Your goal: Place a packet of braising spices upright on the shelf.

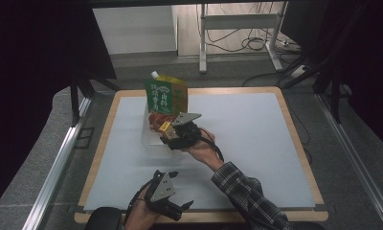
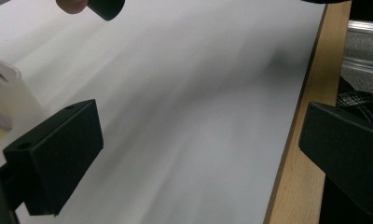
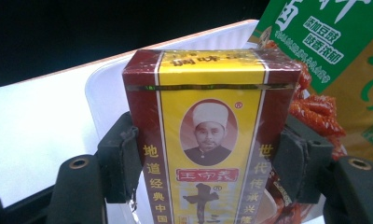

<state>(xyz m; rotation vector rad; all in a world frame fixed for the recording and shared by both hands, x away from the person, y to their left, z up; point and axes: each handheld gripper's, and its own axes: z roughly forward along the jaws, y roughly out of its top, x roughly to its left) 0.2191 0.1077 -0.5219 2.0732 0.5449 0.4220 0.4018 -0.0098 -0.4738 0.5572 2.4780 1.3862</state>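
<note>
Box (image 3: 210,140), red and yellow, sits upright between the pads (image 3: 121,158) of the right gripper (image 3: 208,163), which press on both its narrow sides; the jaws stand partly closed on it. In the high view the right gripper (image 1: 173,130) holds the box (image 1: 164,126) over the white tray (image 1: 149,136) at the far left part of the mat (image 1: 256,143), just beside the green pouch (image 1: 166,96) and the red packet (image 1: 156,119) that already stand in the tray. The left gripper (image 1: 173,203) rests near the table's front edge, well apart, its jaws wide open with nothing between them.

Risks, as I judge them: the box is wrapped in glossy film, so it may slide down between the pads if the grip eases. The tray looks crowded, so lowering the box could push against the red packet (image 3: 315,112) or tip the tall pouch (image 3: 334,51), which leans and seems unsteady. Letting go before the box stands flat on the tray (image 3: 110,88) floor could leave it toppled or hung on the rim
</note>
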